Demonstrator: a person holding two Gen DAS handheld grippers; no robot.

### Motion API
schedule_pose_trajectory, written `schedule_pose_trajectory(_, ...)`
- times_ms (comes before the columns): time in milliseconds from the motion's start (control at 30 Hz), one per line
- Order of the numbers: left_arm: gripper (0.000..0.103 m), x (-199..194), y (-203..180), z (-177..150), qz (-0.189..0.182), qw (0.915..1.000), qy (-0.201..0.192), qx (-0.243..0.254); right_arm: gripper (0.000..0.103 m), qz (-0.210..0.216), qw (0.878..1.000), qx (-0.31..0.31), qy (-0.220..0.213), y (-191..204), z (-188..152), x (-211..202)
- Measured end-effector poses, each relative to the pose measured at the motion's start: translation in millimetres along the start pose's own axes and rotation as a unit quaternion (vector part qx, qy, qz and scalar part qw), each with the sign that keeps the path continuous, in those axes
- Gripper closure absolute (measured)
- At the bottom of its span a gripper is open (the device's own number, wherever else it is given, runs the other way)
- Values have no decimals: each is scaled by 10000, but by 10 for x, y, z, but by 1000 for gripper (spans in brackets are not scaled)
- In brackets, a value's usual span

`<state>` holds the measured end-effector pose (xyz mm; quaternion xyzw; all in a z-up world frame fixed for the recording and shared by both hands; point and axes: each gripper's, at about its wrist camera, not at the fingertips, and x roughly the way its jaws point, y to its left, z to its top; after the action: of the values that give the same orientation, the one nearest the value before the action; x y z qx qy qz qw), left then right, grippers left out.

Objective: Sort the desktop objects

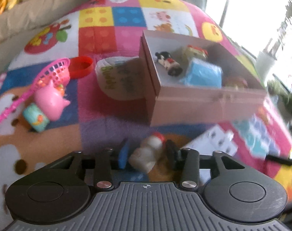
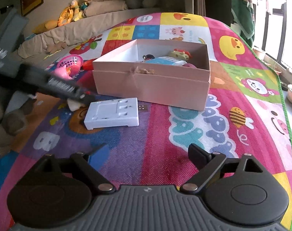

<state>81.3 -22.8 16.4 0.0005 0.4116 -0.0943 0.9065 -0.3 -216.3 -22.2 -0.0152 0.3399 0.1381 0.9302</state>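
Observation:
My left gripper (image 1: 146, 153) is shut on a white toy figure with a red cap (image 1: 147, 154), just above the colourful play mat. Ahead of it stands the pink cardboard box (image 1: 203, 104), which holds a black-and-white figure (image 1: 168, 63), a blue packet (image 1: 203, 74) and a red-haired doll (image 1: 196, 51). My right gripper (image 2: 148, 154) is open and empty over the mat, in front of the same box (image 2: 151, 88). The left gripper's arm (image 2: 49, 82) crosses the right wrist view at the left.
A white flat plastic block (image 2: 112, 113) lies in front of the box. Left of the box lie a pink basket (image 1: 55, 71), a pink pig (image 1: 49, 100), a teal roll (image 1: 35, 118), a red ring (image 1: 81, 66) and a white packet (image 1: 119, 77). A sofa with plush toys (image 2: 72, 13) stands behind.

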Motion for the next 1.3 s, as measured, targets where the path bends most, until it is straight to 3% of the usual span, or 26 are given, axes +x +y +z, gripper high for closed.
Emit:
schedule_pose_trajectory(167, 55, -230, 178, -237, 305, 9979, -53, 564, 12, 30, 9999, -120, 21, 45, 30, 15)
schedule_pose_trajectory(233, 46, -281, 268, -287, 481, 9970, -112, 595, 12, 89, 9998, -157, 2, 97, 89, 43)
schedule_pose_trajectory(367, 46, -327, 434, -295, 709, 9965, -209, 384, 4, 162, 9997, -191, 16, 264, 281, 199)
schedule_pose_trajectory(433, 45, -358, 487, -289, 546, 9980, -216, 227, 3, 107, 9996, -248, 13, 355, 368, 306)
schedule_pose_trajectory(600, 32, -442, 424, -283, -107, 9995, -296, 102, 3, 88, 9994, -296, 156, 412, 483, 542)
schedule_pose_trajectory(667, 31, -428, 347, -274, -274, 9991, -301, 148, 7, 214, 9990, -267, 283, 389, 474, 595)
schedule_pose_trajectory(700, 30, -412, 309, -272, -326, 9988, -297, 189, 12, 224, 9989, -305, 278, 388, 460, 586)
schedule_pose_trajectory(833, 30, -312, 186, -248, -412, 9984, -234, 303, 12, 214, 9992, -276, 208, 270, 375, 409)
schedule_pose_trajectory(1000, 30, -188, 79, -227, -529, 9978, -173, 358, 12, -297, 9992, -267, 71, 51, 173, 130)
schedule_pose_trajectory(1133, 30, -122, -49, -221, -281, 9966, -218, 749, 12, -388, 9992, -102, 82, -79, 73, 52)
schedule_pose_trajectory(1300, 27, -143, 19, -221, 328, 9926, -248, 1142, 12, -372, 9993, 84, 52, -125, 76, 77)
